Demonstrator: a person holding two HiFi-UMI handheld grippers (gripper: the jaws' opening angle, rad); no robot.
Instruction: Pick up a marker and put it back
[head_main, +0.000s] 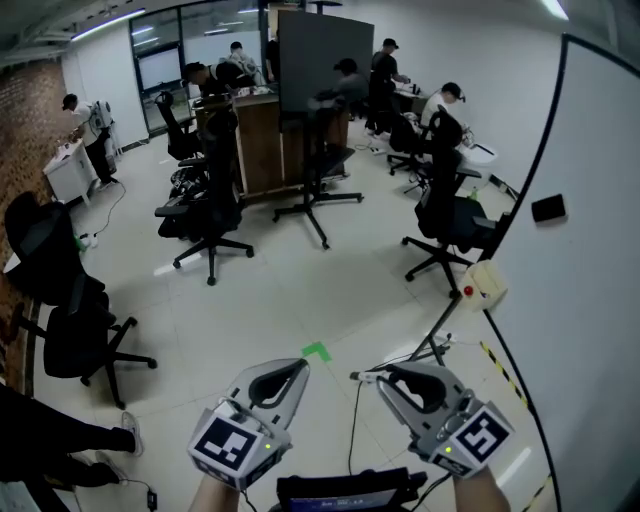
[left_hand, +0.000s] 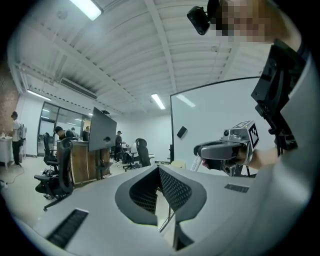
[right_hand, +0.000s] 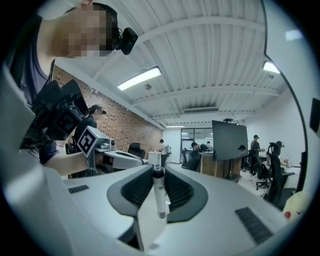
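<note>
Two grippers are held side by side at waist height over the floor (head_main: 280, 290), both aimed out into the office. The right gripper (right_hand: 156, 170) is closed partway onto a white marker (right_hand: 159, 192); the barrel is pinched between the ribbed pads and lies along the jaws, one end poking past their tips. The grip across the barrel is judged to be for carrying. The marker is therefore in the air, inside the tool, touching nothing else. The left gripper (left_hand: 159, 170) is seen with its jaws brought together and nothing between them; it appears parked alongside as the idle hand. A whiteboard (head_main: 600, 300) stands to the right, well apart from the marker; a return spot is not visible.
</note>
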